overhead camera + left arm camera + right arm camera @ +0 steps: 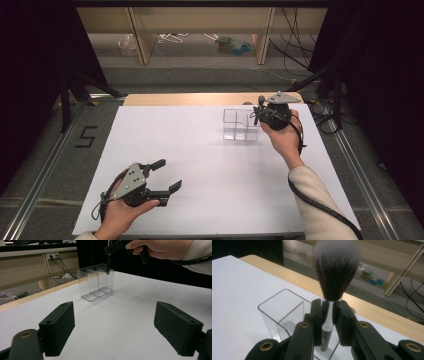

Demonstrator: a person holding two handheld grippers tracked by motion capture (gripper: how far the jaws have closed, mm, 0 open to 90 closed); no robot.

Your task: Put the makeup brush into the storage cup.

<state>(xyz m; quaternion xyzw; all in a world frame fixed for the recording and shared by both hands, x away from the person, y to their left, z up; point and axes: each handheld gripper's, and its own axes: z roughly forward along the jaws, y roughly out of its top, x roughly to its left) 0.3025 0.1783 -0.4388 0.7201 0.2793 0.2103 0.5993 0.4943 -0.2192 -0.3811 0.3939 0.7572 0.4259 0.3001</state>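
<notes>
A clear acrylic organizer with several compartments stands on the far right part of the white table top. My right gripper hangs just above its right end, shut on the silver ferrule of a makeup brush. The brush stands upright, bristles up, with its dark handle reaching down into the organizer's end compartment. In the right gripper view the jaws clamp the brush over the organizer. My left gripper rests at the near left, open with nothing in it, its jaws pointing toward the organizer.
A wooden table edge runs along the far side. Beyond it stand shelf frames with cables and small items on the floor. A "5" mark lies on the floor to the left. A cable trails along the right sleeve.
</notes>
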